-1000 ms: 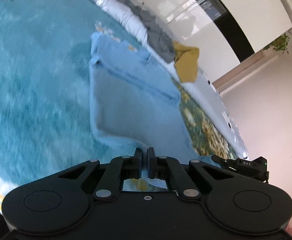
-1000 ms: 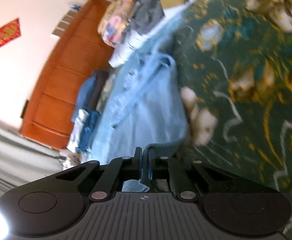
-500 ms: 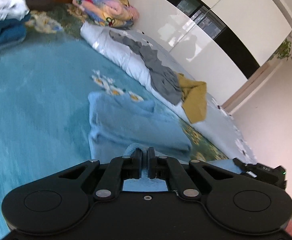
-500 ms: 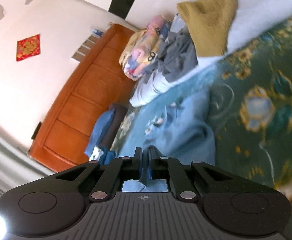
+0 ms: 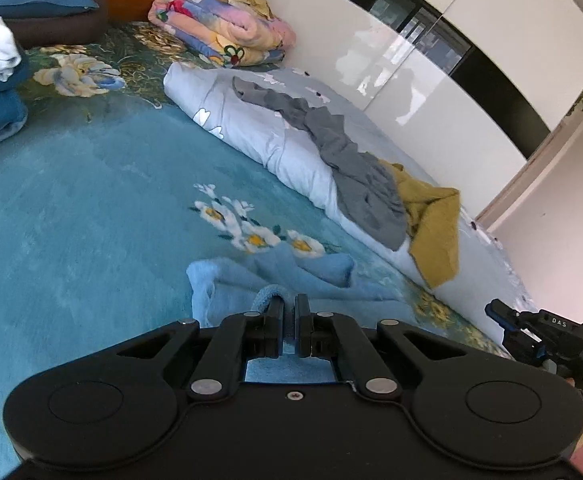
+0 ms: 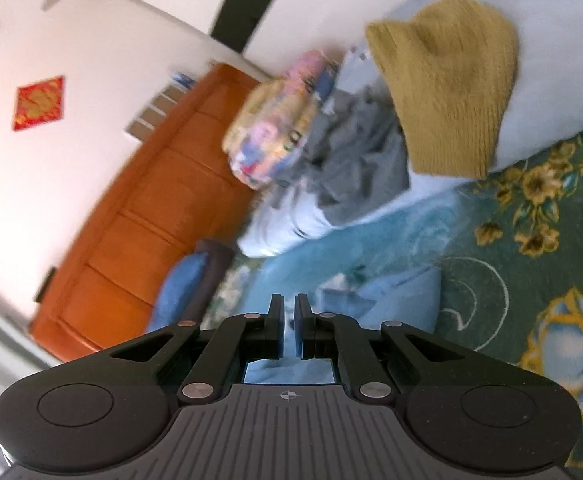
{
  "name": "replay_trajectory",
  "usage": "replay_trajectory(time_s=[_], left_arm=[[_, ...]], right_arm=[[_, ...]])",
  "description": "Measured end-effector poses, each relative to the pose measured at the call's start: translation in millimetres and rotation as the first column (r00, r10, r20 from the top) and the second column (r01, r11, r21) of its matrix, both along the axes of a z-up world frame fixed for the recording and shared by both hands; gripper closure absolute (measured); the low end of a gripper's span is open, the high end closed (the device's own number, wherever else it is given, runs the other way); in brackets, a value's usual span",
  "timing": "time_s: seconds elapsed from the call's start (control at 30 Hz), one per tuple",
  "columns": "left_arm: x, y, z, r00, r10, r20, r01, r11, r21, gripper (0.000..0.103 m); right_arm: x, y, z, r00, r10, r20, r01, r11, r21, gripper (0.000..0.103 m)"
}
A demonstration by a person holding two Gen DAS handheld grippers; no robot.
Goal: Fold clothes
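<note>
Plush teal bedspread (image 5: 83,208) with printed daisies spans the bed, wooden headboard (image 6: 131,216) behind — both grippers, left gripper (image 5: 287,312) and right gripper (image 6: 288,312), pinch the soft light-blue garment (image 5: 291,276) lying crumpled on it.

- We see a bed covered by a teal floral blanket (image 5: 71,208), with a wooden headboard (image 6: 139,216) at its far end.
- Beside it stands a glossy white wardrobe (image 5: 391,68) with a black band.
- We note pale pink walls (image 6: 91,52) carrying a red diamond-shaped ornament (image 6: 38,103).
- Daylight glares off the wardrobe doors.
</note>
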State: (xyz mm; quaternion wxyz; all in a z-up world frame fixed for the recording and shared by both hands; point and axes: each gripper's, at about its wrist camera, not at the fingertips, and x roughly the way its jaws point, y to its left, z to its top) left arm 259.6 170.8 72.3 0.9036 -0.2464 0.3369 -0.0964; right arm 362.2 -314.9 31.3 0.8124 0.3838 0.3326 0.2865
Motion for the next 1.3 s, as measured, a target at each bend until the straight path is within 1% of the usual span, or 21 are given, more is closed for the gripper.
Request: replay_trajectory(time_s=[0.1, 0.27, 0.37, 0.43, 0.5, 0.53, 0.57, 0.6, 0.63, 0.7, 0.77, 0.9, 0.93, 1.0, 1.07, 1.13, 1.2, 1.23, 1.27, 1.3], left_arm=[[27.5, -18.8, -7.7, 1.000, -0.007, -0.026, 0.008, 1.000, 0.025, 0.102], [41.0, -17.1, -24.5, 0.998, -0.002, -0.062, 0.003, 1.000, 0.015, 0.101], [39.2, -16.3, -25.5, 0.998, -0.019, -0.053, 0.021, 0.999, 0.041, 0.101], [38.0, -15.8, -26.1, 0.998, -0.030, -0.047, 0.033, 0.998, 0.058, 0.100], [36.8, -15.2, -26.8, 0.998, -0.041, -0.042, 0.044, 0.996, 0.075, 0.093], [36.1, -15.0, -27.1, 0.998, -0.047, -0.039, 0.050, 0.995, 0.084, 0.078], [35.5, -14.7, -27.4, 0.998, -0.053, -0.037, 0.056, 0.994, 0.092, 0.055], [34.9, -14.5, -27.8, 0.998, -0.058, -0.034, 0.061, 0.993, 0.101, 0.049], [33.3, -13.4, -28.0, 0.998, -0.064, -0.030, 0.067, 0.991, 0.114, 0.047], [28.5, -10.0, -28.2, 0.997, -0.074, -0.020, 0.076, 0.986, 0.148, 0.046], [26.8, -4.8, -32.9, 0.997, -0.075, -0.030, 0.079, 0.986, 0.144, 0.044], [32.1, -2.4, -48.1, 0.995, -0.072, -0.073, 0.081, 0.989, 0.128, 0.046], [33.9, -3.4, -50.9, 0.994, -0.076, -0.076, 0.085, 0.989, 0.120, 0.047], [38.0, -6.0, -56.0, 0.993, -0.088, -0.076, 0.096, 0.990, 0.105, 0.050], [41.9, -9.3, -59.6, 0.992, -0.098, -0.080, 0.106, 0.989, 0.107, 0.063], [43.9, -11.8, -61.0, 0.991, -0.109, -0.076, 0.117, 0.986, 0.120, 0.071], [44.8, -13.5, -60.8, 0.991, -0.113, -0.068, 0.121, 0.984, 0.134, 0.075], [44.6, -14.2, -60.4, 0.991, -0.115, -0.063, 0.123, 0.983, 0.138, 0.081], [44.0, -14.7, -59.7, 0.991, -0.118, -0.056, 0.125, 0.982, 0.139, 0.085], [43.3, -15.2, -59.0, 0.991, -0.122, -0.050, 0.128, 0.982, 0.140, 0.086]], right_arm=[[12.8, 8.3, -12.2, 0.999, 0.014, -0.041, -0.017, 0.998, -0.055, 0.099], [23.6, 18.8, -30.8, 0.994, 0.037, -0.103, -0.054, 0.984, -0.173, 0.098], [31.7, 28.5, -32.6, 0.994, 0.043, -0.096, -0.067, 0.964, -0.257, 0.097], [38.8, 37.6, -30.7, 0.994, 0.064, -0.084, -0.088, 0.945, -0.314, 0.091], [45.5, 47.4, -28.7, 0.992, 0.097, -0.080, -0.119, 0.925, -0.360, 0.082], [47.2, 51.9, -27.8, 0.991, 0.113, -0.076, -0.134, 0.913, -0.386, 0.081], [49.0, 56.5, -27.0, 0.989, 0.129, -0.074, -0.148, 0.899, -0.412, 0.081], [50.7, 61.0, -26.1, 0.987, 0.145, -0.071, -0.161, 0.885, -0.437, 0.077], [51.3, 63.7, -26.6, 0.985, 0.157, -0.076, -0.174, 0.877, -0.448, 0.075], [52.3, 68.3, -28.0, 0.980, 0.179, -0.086, -0.199, 0.863, -0.465, 0.070], [52.3, 71.0, -30.4, 0.977, 0.192, -0.094, -0.213, 0.855, -0.474, 0.069], [53.7, 73.2, -35.1, 0.973, 0.201, -0.112, -0.230, 0.854, -0.466, 0.067], [53.5, 73.4, -35.2, 0.972, 0.205, -0.111, -0.233, 0.851, -0.470, 0.067], [53.1, 73.9, -35.5, 0.971, 0.213, -0.111, -0.240, 0.846, -0.477, 0.067], [51.5, 74.4, -34.2, 0.971, 0.221, -0.095, -0.239, 0.840, -0.488, 0.067], [49.2, 76.7, -31.6, 0.969, 0.235, -0.077, -0.241, 0.828, -0.507, 0.067], [47.4, 78.9, -30.0, 0.966, 0.250, -0.065, -0.246, 0.817, -0.521, 0.064], [46.7, 79.5, -29.7, 0.965, 0.256, -0.060, -0.249, 0.815, -0.524, 0.063], [46.2, 79.2, -29.5, 0.964, 0.261, -0.055, -0.251, 0.818, -0.518, 0.062], [45.5, 79.0, -29.2, 0.963, 0.264, -0.048, -0.251, 0.822, -0.511, 0.062]])
